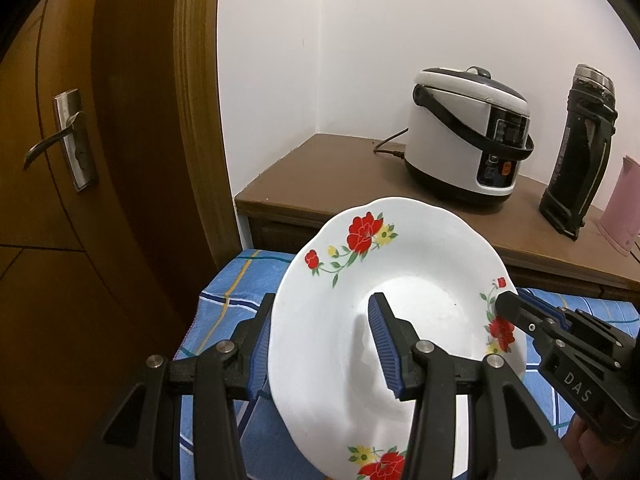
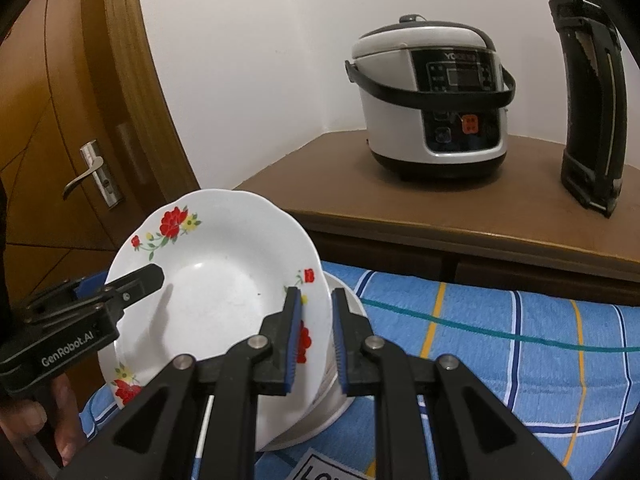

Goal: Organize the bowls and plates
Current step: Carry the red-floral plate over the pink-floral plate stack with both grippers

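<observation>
A white deep plate with red flowers (image 1: 400, 248) (image 2: 224, 248) hangs tilted above the blue checked cloth (image 2: 500, 340), gripped from both sides. My left gripper (image 1: 322, 304) is shut on its left rim, one finger behind the plate and one on its inner face. In the right wrist view the left gripper (image 2: 144, 278) comes in from the left. My right gripper (image 2: 316, 294) is shut on the plate's right rim, and the right gripper (image 1: 506, 304) shows at the right edge in the left wrist view. Behind the plate, a stack of white dishes (image 2: 348, 308) rests on the cloth, mostly hidden.
A brown cabinet (image 2: 400, 208) stands behind the cloth, bearing a white rice cooker (image 2: 432, 100), a tall black flask (image 2: 592, 100) and a pink jug (image 1: 624, 208). To the left is a wooden door with a metal handle (image 1: 68, 140). A person's hand (image 2: 60, 412) holds the left gripper.
</observation>
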